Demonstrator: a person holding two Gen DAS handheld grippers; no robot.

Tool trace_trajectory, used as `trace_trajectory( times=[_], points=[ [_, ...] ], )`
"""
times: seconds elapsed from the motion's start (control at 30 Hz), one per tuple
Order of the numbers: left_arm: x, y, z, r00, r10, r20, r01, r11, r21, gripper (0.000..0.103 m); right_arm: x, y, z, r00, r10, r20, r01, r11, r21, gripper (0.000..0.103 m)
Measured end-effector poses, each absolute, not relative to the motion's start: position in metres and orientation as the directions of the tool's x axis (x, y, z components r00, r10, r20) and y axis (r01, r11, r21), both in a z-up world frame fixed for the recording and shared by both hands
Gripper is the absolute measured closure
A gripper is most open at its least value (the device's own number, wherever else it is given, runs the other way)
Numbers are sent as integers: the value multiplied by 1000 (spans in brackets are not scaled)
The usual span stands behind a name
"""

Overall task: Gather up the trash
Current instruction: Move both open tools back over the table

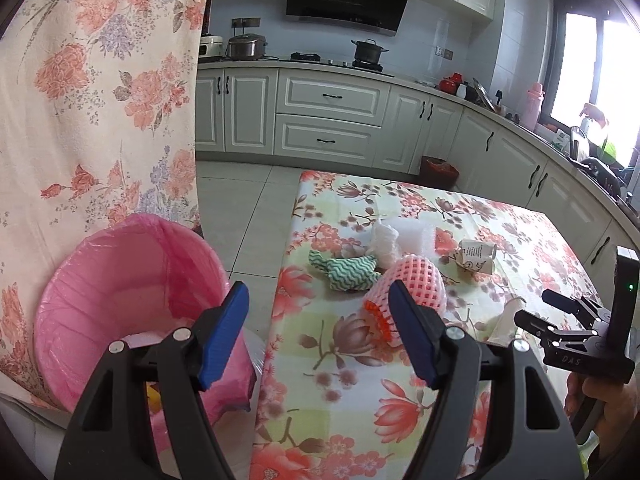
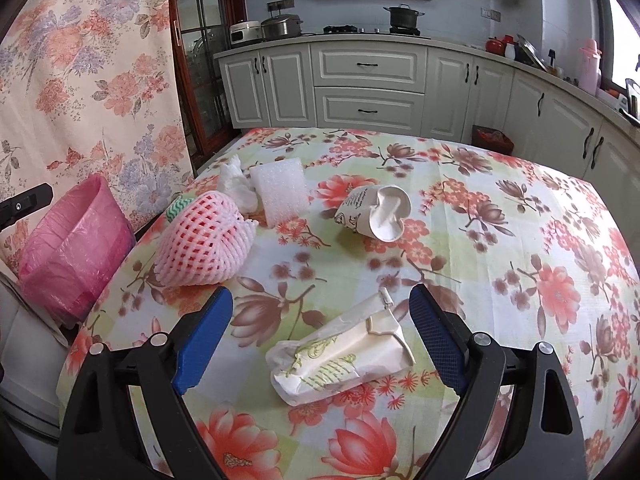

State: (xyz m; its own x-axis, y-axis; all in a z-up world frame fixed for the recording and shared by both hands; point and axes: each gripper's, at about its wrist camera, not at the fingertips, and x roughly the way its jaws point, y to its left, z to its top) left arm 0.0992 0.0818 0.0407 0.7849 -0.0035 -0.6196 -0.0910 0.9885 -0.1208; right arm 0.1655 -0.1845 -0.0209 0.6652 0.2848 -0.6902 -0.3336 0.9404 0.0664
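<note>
Right gripper spread wide, empty, straddling crushed paper cup on table. Left gripper also wide, empty, between pink bin and foam net. Risk: flat cup slips from pinch or tablecloth bunches; bin beyond table edge, drop may miss.

the right claw stands wide open low in the frame, a flattened paper cup lying on the floral table between its blue fingers. a pink foam net sits left of centre, a pink-lined bin at far left.
</note>
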Motion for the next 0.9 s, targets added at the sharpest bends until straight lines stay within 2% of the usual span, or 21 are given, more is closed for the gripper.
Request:
trace_trajectory(
  times=[0.47,0.9],
  points=[
    [131,40,22,760,-87,-644,-15,988,-152,24,170,-199,-50,621,269,-736,-306,948,88,19],
    [151,22,6,731,-121,-671,9,986,-168,21,175,-200,-58,594,296,-748,-297,945,138,19]
  ],
)
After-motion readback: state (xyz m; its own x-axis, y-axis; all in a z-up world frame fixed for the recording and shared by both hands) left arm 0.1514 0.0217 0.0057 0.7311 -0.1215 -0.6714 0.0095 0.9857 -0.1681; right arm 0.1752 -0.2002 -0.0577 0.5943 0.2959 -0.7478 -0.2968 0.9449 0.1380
